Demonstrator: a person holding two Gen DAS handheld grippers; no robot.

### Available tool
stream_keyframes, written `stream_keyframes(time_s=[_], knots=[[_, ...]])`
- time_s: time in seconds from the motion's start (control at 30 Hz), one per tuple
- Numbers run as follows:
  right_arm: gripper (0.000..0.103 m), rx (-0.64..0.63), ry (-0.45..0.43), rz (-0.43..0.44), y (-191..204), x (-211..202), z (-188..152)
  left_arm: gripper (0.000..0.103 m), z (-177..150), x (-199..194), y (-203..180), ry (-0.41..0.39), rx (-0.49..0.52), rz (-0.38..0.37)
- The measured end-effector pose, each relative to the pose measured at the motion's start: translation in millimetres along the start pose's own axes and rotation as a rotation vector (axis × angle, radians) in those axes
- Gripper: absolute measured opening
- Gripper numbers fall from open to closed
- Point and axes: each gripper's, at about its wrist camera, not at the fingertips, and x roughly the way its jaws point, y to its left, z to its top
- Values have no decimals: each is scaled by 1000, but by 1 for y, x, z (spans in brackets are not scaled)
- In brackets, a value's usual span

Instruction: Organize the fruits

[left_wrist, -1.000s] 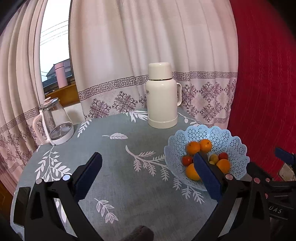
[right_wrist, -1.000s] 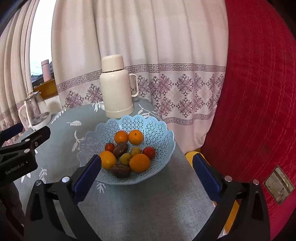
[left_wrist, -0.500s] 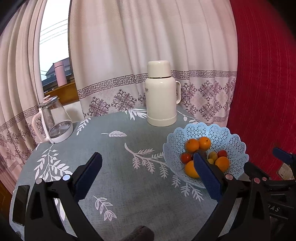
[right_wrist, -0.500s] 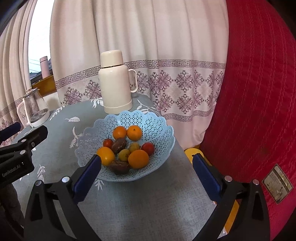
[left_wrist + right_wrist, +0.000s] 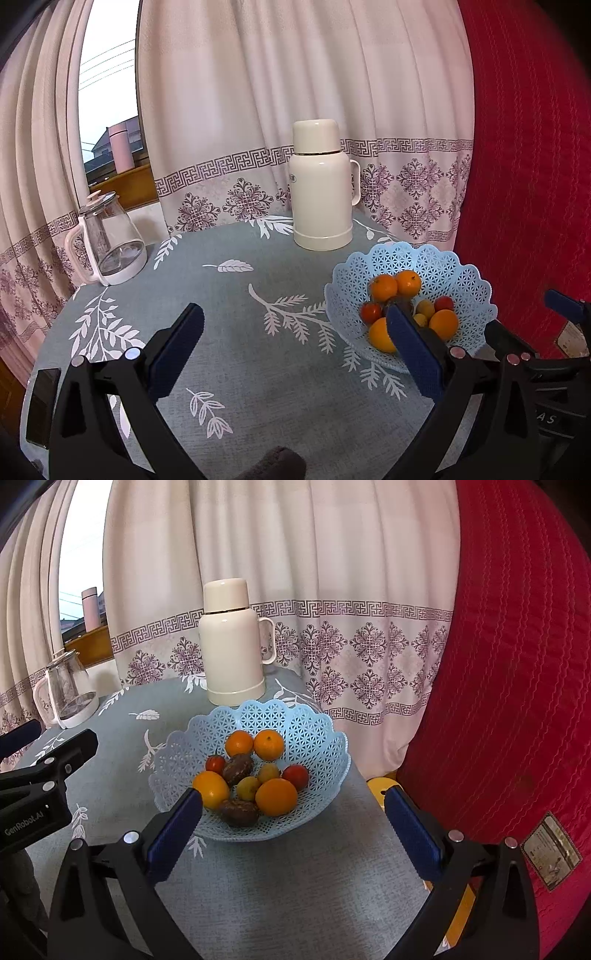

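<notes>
A light blue lattice fruit bowl [image 5: 314,734] [image 5: 469,280] stands near the right edge of the round table. It holds several fruits: oranges [image 5: 276,796], small red ones [image 5: 295,776], yellowish ones [image 5: 247,788] and dark brown ones [image 5: 239,812]. My right gripper [image 5: 293,829] is open and empty, just in front of the bowl above the cloth. My left gripper [image 5: 295,350] is open and empty, over the table's middle, left of the bowl. Its right finger hides part of the fruit in the left wrist view.
A cream thermos jug [image 5: 320,192] [image 5: 232,642] stands behind the bowl. A glass kettle [image 5: 109,245] [image 5: 68,690] stands at the far left. The grey cloth with white leaves [image 5: 258,332] covers the table. Curtains hang behind; a red quilted surface [image 5: 517,664] is at right.
Both grippers have drawn back and risen slightly, so the bowl, thermos and kettle sit a little farther off. Both stay open and empty; nothing on the table moved.
</notes>
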Motion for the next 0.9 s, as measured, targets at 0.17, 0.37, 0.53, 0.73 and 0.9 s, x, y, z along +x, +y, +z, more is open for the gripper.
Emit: stream_keyframes(time_s=[0.17, 0.37, 0.53, 0.73, 0.9], knots=[[98, -4, 3, 0, 1, 1, -1, 100, 0, 0, -4, 1, 18, 7], [98, -19, -3, -11, 3, 1, -1, 100, 1, 0, -7, 0, 26, 3], [98, -18, -6, -15, 3, 1, -1, 100, 2, 1, -9, 4, 30, -3], [98, -16, -4, -14, 2, 1, -1, 100, 3, 0, -11, -4, 42, 4], [98, -18, -3, -14, 2, 2, -1, 100, 3, 0, -15, -11, 60, 2]])
